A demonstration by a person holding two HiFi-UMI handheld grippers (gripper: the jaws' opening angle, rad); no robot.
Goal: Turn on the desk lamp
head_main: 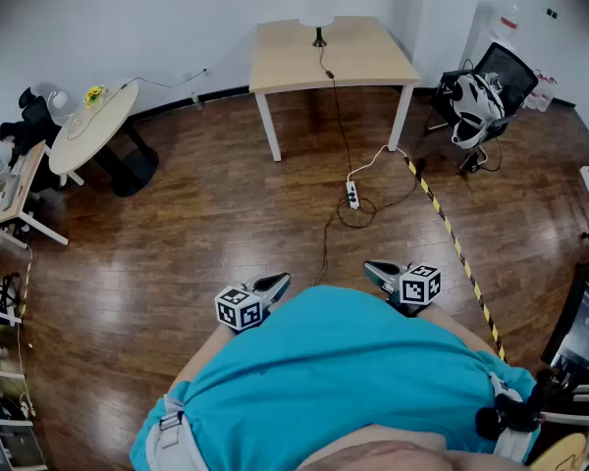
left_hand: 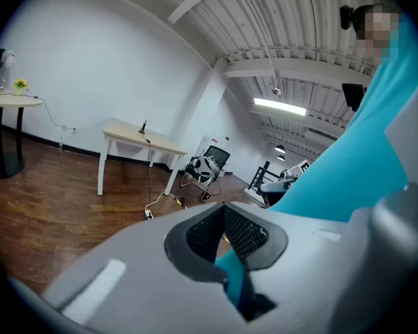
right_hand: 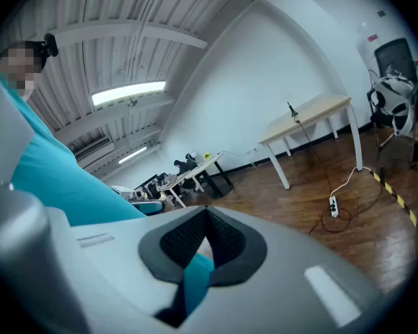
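The desk lamp (head_main: 319,35) stands at the back of a light wooden table (head_main: 373,62) across the room, its black cord running down to a white power strip (head_main: 352,194) on the floor. Both grippers are held close to the person's teal shirt, far from the lamp. My left gripper (head_main: 277,283) and right gripper (head_main: 375,268) are shut, with nothing between the fingers. The left gripper view shows the lamp (left_hand: 143,126) small, beyond the shut jaws (left_hand: 225,208). It also shows small in the right gripper view, lamp (right_hand: 291,109) past the jaws (right_hand: 206,211).
A round table (head_main: 93,130) with yellow flowers (head_main: 95,94) stands at the left, with cluttered desks along the left wall. An office chair (head_main: 486,91) stands right of the lamp table. A yellow-black tape line (head_main: 452,235) crosses the wooden floor.
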